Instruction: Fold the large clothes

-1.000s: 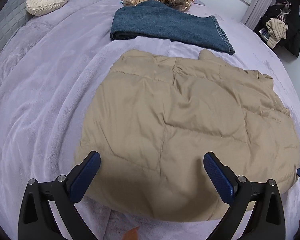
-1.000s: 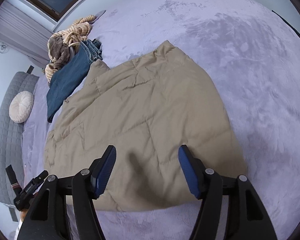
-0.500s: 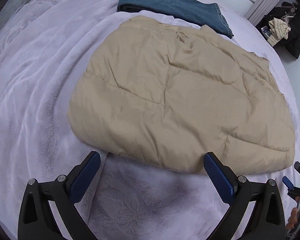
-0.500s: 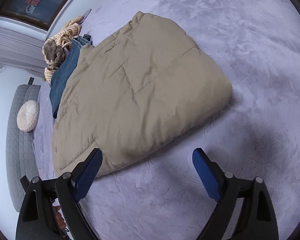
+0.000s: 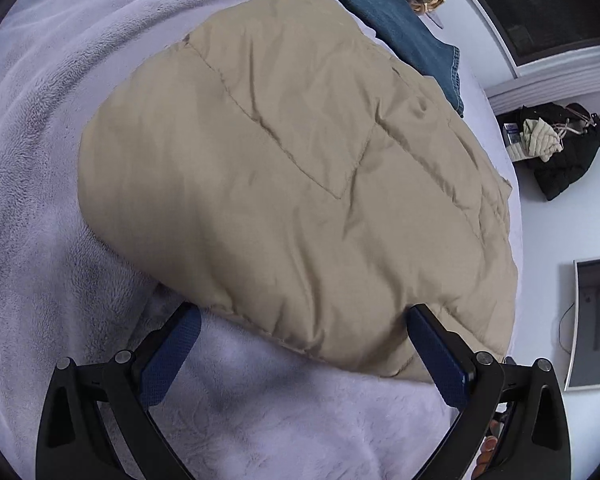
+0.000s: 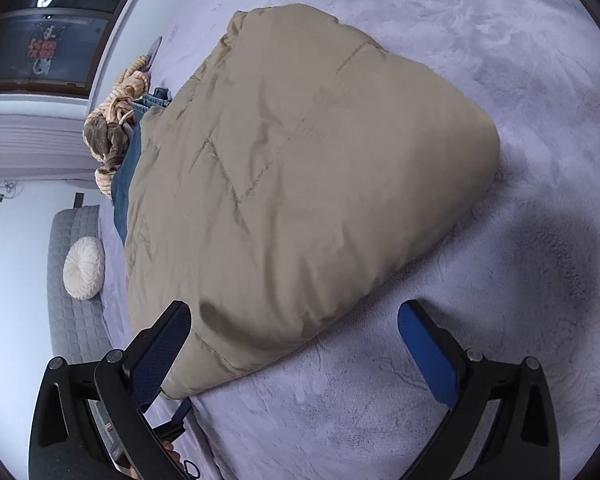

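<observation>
Tan padded jacket (image 5: 300, 184) lies on the lilac bed cover (image 5: 280, 420), already folded into a thick pad; near hem faces both tools. Left gripper (image 5: 304, 344) spread wide at that hem, nothing pinched. Right gripper (image 6: 296, 340) jaws have just been opening, now fully apart, empty, straddling the jacket's corner. Judged: one fold done; further halving left. Folded jeans (image 5: 388, 20) behind

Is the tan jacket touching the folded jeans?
Touching. In the left wrist view the tan jacket has its far edge lying over the folded jeans, with no blanket between them.
</observation>
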Motion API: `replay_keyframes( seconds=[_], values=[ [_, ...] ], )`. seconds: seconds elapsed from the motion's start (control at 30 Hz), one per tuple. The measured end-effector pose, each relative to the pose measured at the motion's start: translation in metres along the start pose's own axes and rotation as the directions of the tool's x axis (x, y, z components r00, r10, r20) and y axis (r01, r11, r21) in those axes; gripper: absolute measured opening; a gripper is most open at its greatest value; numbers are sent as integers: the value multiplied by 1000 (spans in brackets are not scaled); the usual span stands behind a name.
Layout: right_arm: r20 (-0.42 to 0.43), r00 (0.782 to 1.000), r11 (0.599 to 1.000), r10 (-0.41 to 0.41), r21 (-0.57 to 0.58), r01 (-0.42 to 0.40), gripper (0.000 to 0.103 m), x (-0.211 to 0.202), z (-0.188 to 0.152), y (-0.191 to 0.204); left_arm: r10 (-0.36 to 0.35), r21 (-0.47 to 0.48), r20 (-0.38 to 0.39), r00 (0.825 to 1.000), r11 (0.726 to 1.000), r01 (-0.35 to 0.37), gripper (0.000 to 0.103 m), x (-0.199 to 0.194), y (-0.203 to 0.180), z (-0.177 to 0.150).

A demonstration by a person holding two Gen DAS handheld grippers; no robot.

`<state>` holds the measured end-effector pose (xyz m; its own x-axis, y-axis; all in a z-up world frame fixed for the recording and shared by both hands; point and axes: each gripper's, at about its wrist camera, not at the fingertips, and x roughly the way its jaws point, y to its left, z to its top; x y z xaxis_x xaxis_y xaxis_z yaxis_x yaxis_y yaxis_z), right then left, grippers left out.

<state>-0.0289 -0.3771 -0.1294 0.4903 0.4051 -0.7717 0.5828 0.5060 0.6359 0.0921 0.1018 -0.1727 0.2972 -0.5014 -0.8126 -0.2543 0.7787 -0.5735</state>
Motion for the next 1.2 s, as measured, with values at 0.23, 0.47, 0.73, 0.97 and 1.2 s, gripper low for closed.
replay_keyframes(
  seconds=[0.23, 0.47, 0.73, 0.97, 1.2],
  values=[
    [-9, 994, 991, 111, 82, -110, 103, 24, 13, -3, -54, -68, 83, 995, 996, 60, 103, 9, -4, 28],
    [-13, 981, 971, 195, 146, -191, 103, 56, 30, 6, -9, -102, 137, 991, 995, 23, 73, 25, -8, 47],
    [8, 977, 947, 213, 244, -208, 52, 57, 29, 1, 5, 114, 181, 983, 993, -26, 23, 8, -37, 52],
    [62, 976, 960, 208, 178, -216, 26, 35, 11, 18, -10, 290, 228, 974, 955, -58, 20, -22, -60, 47],
    [33, 982, 973, 185, 134, -188, 25, 14, -22, 25, -19, 351, 226, 974, 934, -63, 20, -60, -51, 14]
  ],
)
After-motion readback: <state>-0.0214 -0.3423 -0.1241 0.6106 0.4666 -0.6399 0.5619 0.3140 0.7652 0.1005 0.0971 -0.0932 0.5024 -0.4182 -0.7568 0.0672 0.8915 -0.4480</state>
